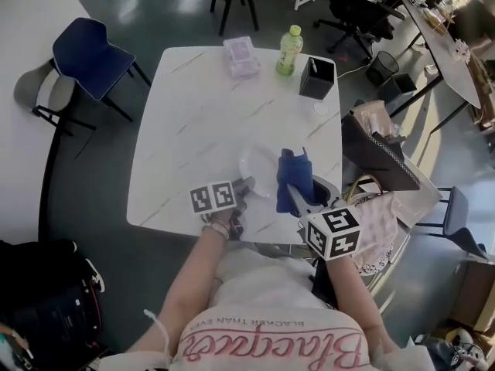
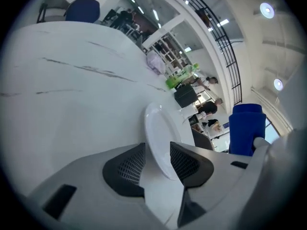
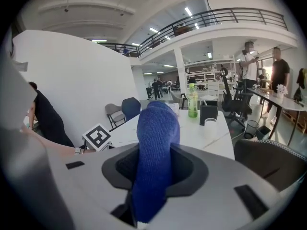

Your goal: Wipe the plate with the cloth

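Observation:
A white plate lies near the front edge of the white marble table. My left gripper reaches it from the near side. In the left gripper view the jaws of the left gripper stand apart with the rim of the plate between them, and a gap shows on one side. My right gripper is shut on a blue cloth, held up just right of the plate. The cloth sticks up from between the jaws of the right gripper. The cloth also shows in the left gripper view.
At the table's far side stand a green bottle, a black box, a pale clear container and a small glass. A blue chair stands to the left. A chair with bags crowds the right edge.

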The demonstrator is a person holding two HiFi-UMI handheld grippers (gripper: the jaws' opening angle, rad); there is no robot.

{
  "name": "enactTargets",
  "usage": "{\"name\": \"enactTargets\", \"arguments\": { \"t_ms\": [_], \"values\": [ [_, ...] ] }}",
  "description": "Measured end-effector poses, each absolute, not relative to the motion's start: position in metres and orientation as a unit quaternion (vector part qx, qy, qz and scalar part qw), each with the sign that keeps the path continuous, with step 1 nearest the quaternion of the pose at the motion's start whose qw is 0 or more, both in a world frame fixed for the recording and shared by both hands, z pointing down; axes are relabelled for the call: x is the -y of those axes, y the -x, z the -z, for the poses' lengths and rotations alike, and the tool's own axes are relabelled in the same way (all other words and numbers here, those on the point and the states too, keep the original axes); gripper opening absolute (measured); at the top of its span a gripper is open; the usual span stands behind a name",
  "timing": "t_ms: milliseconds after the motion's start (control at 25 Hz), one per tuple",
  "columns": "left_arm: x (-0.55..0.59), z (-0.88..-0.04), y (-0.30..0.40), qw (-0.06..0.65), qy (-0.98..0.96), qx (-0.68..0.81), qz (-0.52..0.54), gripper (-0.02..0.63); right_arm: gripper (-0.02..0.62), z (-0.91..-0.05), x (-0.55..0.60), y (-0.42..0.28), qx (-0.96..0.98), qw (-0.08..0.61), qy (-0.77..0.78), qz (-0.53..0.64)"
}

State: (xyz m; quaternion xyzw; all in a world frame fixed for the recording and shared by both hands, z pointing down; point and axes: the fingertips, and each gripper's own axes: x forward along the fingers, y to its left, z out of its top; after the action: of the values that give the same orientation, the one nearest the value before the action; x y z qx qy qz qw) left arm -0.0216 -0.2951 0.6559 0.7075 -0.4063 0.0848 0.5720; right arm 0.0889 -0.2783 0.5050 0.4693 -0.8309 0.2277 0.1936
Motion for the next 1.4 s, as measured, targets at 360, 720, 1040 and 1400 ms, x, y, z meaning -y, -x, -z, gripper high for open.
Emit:
{"name": "enactTargets", "arguments": {
  "t_ms": [360, 720, 1040, 1400],
  "values": [
    [0.316, -0.664, 0.012, 0.575, -0.699, 0.412, -0.107, 0.108, 0.121, -0.509, 0.28, -0.095, 0.827, 0.199, -0.475, -0.228],
    [0.322, -0.661, 0.001, 0.601, -0.7, 0.375, -0.083, 0.023, 0.121, -0.506, 0.278, -0.099, 0.825, 0.195, -0.483, -0.222],
    [0.318, -0.62, -0.007, 0.546, -0.757, 0.349, -0.081, 0.011, 0.121, -0.494, 0.279, -0.111, 0.82, 0.172, -0.505, -0.209],
    [0.332, -0.545, -0.002, 0.441, -0.818, 0.365, -0.062, 0.011, 0.121, -0.458, 0.287, -0.109, 0.838, 0.131, -0.5, -0.177]
  ]
}}
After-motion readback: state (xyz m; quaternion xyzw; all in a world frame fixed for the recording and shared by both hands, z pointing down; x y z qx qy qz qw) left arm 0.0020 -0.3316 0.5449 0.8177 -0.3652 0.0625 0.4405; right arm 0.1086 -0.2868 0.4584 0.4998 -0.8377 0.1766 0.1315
